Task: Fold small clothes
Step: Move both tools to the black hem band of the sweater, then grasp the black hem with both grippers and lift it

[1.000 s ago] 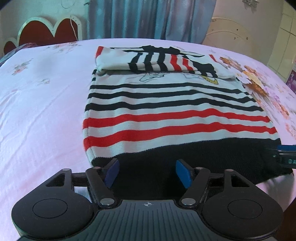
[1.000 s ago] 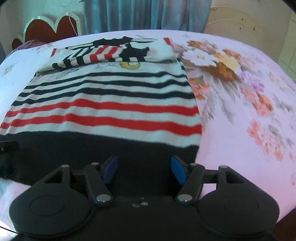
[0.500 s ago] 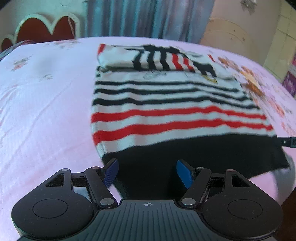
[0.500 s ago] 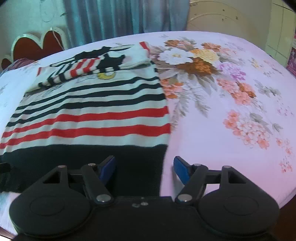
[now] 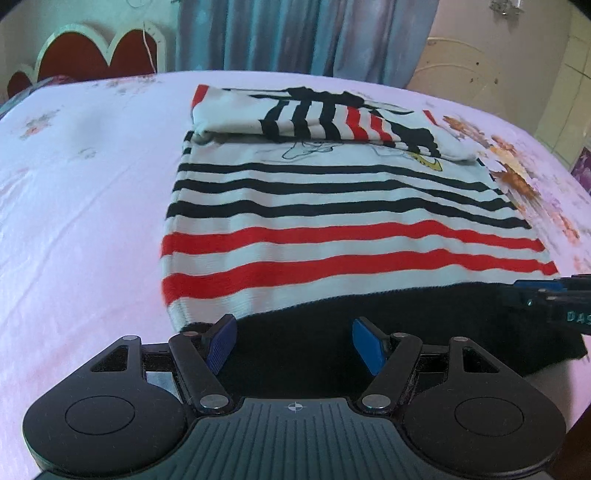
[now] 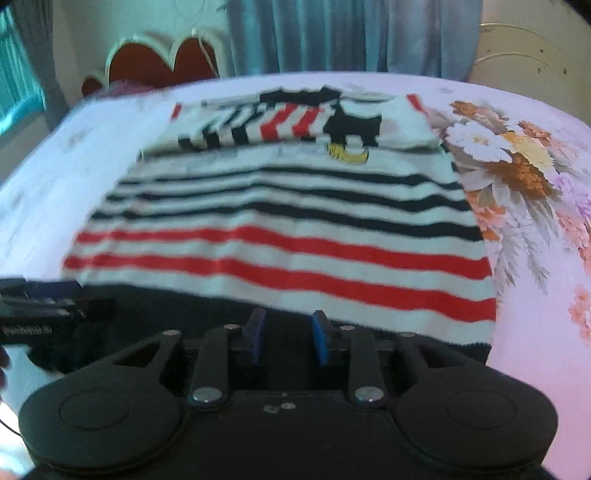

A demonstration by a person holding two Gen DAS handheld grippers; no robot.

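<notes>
A small striped sweater (image 5: 332,221) lies flat on the bed, white with black and red stripes and a black hem band nearest me; its sleeves are folded across the top. It also shows in the right wrist view (image 6: 295,236). My left gripper (image 5: 294,345) is open over the hem's left end. My right gripper (image 6: 287,338) has its blue pads close together over the black hem, with a narrow gap between them; whether cloth sits in the gap I cannot tell. Each gripper's tip shows at the edge of the other's view.
The bed has a pink sheet (image 5: 74,221) with a flower print (image 6: 517,166) to the right of the sweater. A red scalloped headboard (image 5: 92,55) and blue curtains (image 5: 295,33) stand behind. The bed's near edge is right below the hem.
My right gripper moved left along the hem and its pads closed most of the way. My left gripper stayed open at the hem's left end.
</notes>
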